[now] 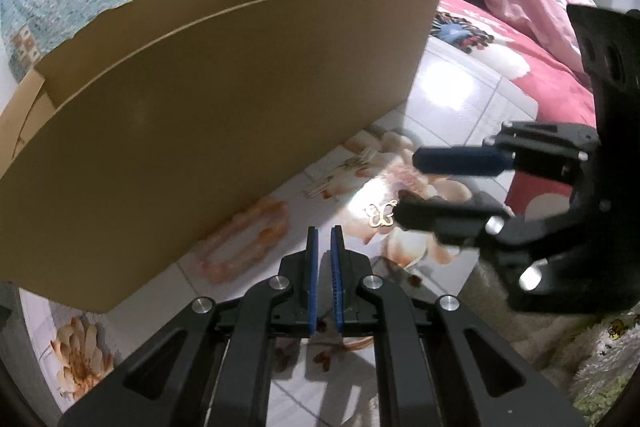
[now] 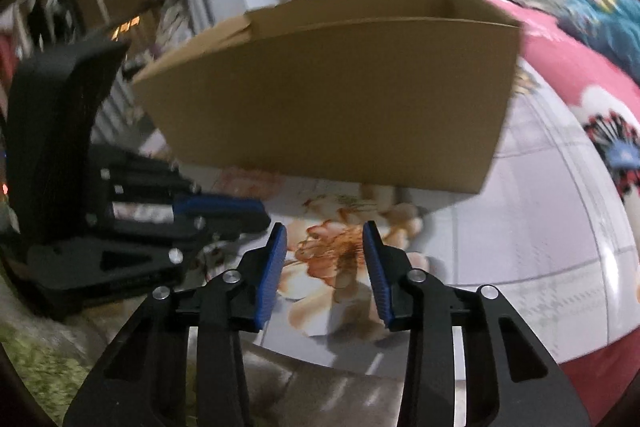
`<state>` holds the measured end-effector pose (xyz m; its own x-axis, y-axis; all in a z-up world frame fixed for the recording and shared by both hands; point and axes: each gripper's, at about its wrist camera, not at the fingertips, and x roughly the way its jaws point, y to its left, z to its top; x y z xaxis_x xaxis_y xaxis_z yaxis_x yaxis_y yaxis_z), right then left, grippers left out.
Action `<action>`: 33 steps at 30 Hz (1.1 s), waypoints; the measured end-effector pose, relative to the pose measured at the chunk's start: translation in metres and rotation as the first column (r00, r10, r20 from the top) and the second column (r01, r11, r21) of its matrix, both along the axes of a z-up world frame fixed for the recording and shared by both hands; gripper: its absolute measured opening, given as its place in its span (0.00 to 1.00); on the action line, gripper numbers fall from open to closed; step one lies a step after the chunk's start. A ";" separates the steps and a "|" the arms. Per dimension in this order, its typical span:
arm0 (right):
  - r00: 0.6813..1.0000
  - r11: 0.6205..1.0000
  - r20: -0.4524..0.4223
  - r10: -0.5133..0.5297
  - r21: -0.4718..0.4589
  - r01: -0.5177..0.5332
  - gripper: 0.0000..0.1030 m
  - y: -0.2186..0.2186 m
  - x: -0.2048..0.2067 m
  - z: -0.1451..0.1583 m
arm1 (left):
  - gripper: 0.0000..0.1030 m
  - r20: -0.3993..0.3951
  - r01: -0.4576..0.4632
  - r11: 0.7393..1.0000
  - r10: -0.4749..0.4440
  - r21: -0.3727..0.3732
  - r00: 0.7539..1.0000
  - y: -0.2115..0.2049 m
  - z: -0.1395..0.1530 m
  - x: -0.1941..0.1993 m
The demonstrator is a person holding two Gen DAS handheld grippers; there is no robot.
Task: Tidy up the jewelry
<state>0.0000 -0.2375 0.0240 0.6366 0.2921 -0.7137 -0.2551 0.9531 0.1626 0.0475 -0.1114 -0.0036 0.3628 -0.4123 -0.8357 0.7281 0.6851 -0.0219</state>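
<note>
Left wrist view, left tongs (image 1: 324, 235) pressed together, right tongs (image 2: 325, 239) spread and empty, cardboard box (image 1: 224, 99) near, butterfly pendant (image 1: 381, 215) beside

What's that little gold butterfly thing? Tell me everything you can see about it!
The gold butterfly charm is a small, thin outline of looping wings, shiny like metal, with open gaps between the loops. It lies flat on the glossy flower-patterned table, in a bright patch of glare. It sits in front of the cardboard box, apart from it. The right gripper's lower finger is right beside it; whether they touch is unclear.
</note>
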 end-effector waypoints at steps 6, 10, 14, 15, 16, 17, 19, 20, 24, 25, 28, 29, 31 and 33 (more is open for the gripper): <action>1.000 0.992 0.012 -0.013 -0.126 0.015 0.28 0.024 0.005 -0.010 | 0.06 0.001 -0.016 1.000 0.016 -0.008 1.000 0.008 0.001 0.003; 1.000 0.987 0.020 -0.009 -0.159 0.012 0.13 0.033 0.008 -0.011 | 0.06 -0.001 -0.020 1.000 0.020 -0.014 1.000 0.010 0.000 0.005; 1.000 0.989 0.016 -0.017 -0.144 0.019 0.09 0.035 0.010 -0.011 | 0.06 -0.004 -0.017 1.000 0.017 -0.018 1.000 0.013 0.000 0.005; 1.000 0.990 0.017 -0.018 -0.141 0.020 0.08 0.035 0.010 -0.011 | 0.06 -0.005 -0.016 1.000 0.015 -0.019 1.000 0.013 0.000 0.004; 1.000 0.990 0.017 -0.019 -0.142 0.021 0.08 0.035 0.011 -0.011 | 0.06 -0.004 -0.015 1.000 0.015 -0.019 1.000 0.014 0.000 0.004; 1.000 0.990 0.017 -0.017 -0.140 0.020 0.04 0.035 0.011 -0.011 | 0.06 -0.003 -0.015 1.000 0.015 -0.020 1.000 0.014 0.000 0.004; 1.000 0.990 0.014 -0.020 -0.141 0.021 0.01 0.035 0.012 -0.011 | 0.06 -0.004 -0.016 1.000 0.016 -0.021 1.000 0.014 0.000 0.004; 1.000 0.990 0.013 -0.019 -0.140 0.021 0.01 0.036 0.015 -0.010 | 0.06 -0.004 -0.017 1.000 0.017 -0.021 1.000 0.015 0.001 0.004; 1.000 0.991 0.015 -0.018 -0.130 0.020 0.01 0.034 0.014 -0.007 | 0.06 -0.002 -0.018 1.000 0.018 -0.020 1.000 0.015 0.001 0.005; 1.000 0.991 0.022 -0.022 -0.131 0.025 0.01 0.034 0.013 -0.005 | 0.06 -0.002 -0.018 1.000 0.018 -0.020 1.000 0.015 0.001 0.005; 0.998 0.988 0.036 -0.044 -0.145 0.048 0.02 0.029 0.006 -0.001 | 0.06 -0.001 -0.018 1.000 0.018 -0.018 1.000 0.016 0.002 0.004; 0.997 0.986 0.038 -0.061 -0.152 0.066 0.02 0.026 0.006 -0.001 | 0.06 -0.001 -0.018 1.000 0.017 -0.018 1.000 0.015 0.002 0.005; 0.996 0.982 0.026 -0.082 -0.166 0.085 0.03 0.023 0.007 -0.004 | 0.06 -0.001 -0.016 1.000 0.016 -0.017 1.000 0.015 0.002 0.004; 0.996 0.982 0.004 -0.084 -0.172 0.083 0.03 0.021 0.009 -0.010 | 0.06 0.001 -0.013 1.000 0.013 -0.016 1.000 0.016 0.002 0.004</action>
<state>0.0093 -0.2165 0.0143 0.6515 0.1107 -0.7505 -0.1734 0.9848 -0.0053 0.0512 -0.0958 -0.0016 0.3688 -0.4212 -0.8286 0.7191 0.6942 -0.0328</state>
